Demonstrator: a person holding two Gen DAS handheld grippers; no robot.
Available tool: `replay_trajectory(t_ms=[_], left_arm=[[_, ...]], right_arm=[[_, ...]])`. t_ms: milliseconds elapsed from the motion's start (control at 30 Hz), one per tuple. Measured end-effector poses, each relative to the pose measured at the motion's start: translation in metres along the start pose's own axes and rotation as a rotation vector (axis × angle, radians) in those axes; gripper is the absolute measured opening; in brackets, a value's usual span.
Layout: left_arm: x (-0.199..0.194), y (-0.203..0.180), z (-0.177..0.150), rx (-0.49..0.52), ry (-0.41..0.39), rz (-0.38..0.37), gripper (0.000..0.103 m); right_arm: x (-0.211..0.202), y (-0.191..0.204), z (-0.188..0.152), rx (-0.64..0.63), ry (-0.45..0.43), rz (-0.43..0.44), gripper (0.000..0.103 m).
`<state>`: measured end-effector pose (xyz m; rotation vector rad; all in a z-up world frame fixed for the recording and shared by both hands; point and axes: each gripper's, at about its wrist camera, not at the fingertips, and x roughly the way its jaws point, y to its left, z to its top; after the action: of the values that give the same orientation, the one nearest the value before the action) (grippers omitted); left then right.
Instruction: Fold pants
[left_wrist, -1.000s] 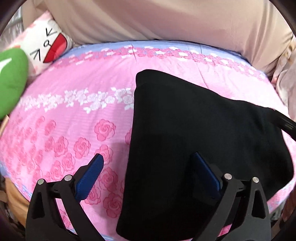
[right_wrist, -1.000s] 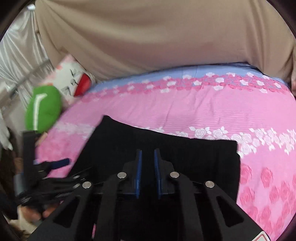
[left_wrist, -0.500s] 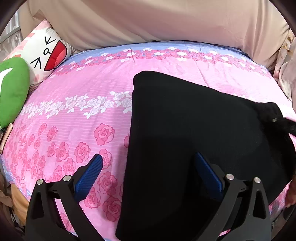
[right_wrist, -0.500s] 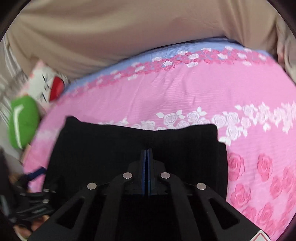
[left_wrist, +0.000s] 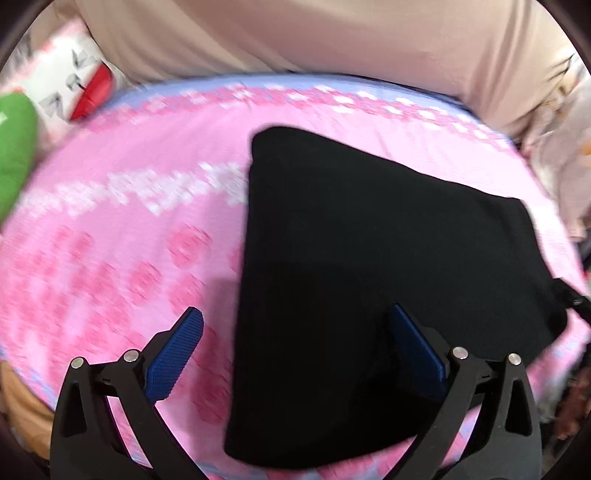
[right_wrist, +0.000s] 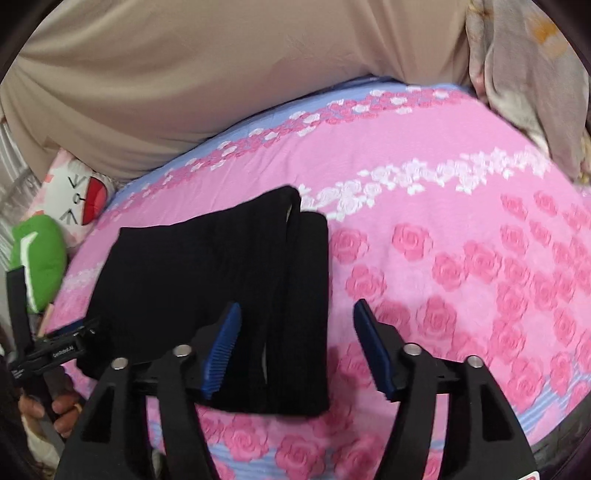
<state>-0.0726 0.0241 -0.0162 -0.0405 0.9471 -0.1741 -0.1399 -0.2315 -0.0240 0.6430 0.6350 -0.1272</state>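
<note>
The black pants (left_wrist: 369, 258) lie folded into a flat rectangle on the pink rose-print bed sheet (left_wrist: 129, 240). My left gripper (left_wrist: 299, 332) is open above the pants' near left edge, holding nothing. In the right wrist view the folded pants (right_wrist: 207, 273) show stacked layers along their right edge. My right gripper (right_wrist: 295, 332) is open and empty, hovering over the pants' near right edge. The left gripper body (right_wrist: 48, 350) and the hand holding it show at the far left of that view.
A green plush (right_wrist: 38, 262) and a white cartoon pillow (right_wrist: 79, 192) lie at the bed's left end. A beige cover (right_wrist: 221, 74) rises behind the bed. Grey-pink bedding (right_wrist: 524, 74) is piled at the far right. The bed's near edge runs just below the pants.
My right gripper was shut on the pants' edge and has opened and let go. The pants now lie flat. The left gripper stayed open and shifted slightly; its view is motion-blurred.
</note>
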Motion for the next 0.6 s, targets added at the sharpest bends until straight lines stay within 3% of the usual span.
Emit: replay_trajectory(t_ms=[167,267,367,433,500,600], left_arm=[[0.009,0.017,-0.016,-0.065,0.085,-0.191,0.098],[0.012,0.015,-0.017,-0.059,0.063,-0.225,0.097],[0.013,0.01,-0.013,-0.053,0.052,-0.249,0.07],[0.014,0.014,-0.01,-0.093,0.058,-0.314,0.045],[0.016,0.02,-0.007,-0.142,0.074,-0.366,0.04],[0.002,0.014,-0.006,-0.123,0.053,-0.34,0.036]], right_arm=[[0.01,-0.008,-0.019,0.051,0.088,0.085,0.078],[0.017,-0.006,-0.029,0.067,0.088,0.122,0.084],[0.025,0.0,-0.028,0.087,0.101,0.191,0.071],[0.03,0.007,-0.028,0.064,0.084,0.177,0.058],[0.028,0.006,-0.027,0.084,0.072,0.212,0.044],[0.013,0.013,-0.026,0.068,0.032,0.215,0.039]])
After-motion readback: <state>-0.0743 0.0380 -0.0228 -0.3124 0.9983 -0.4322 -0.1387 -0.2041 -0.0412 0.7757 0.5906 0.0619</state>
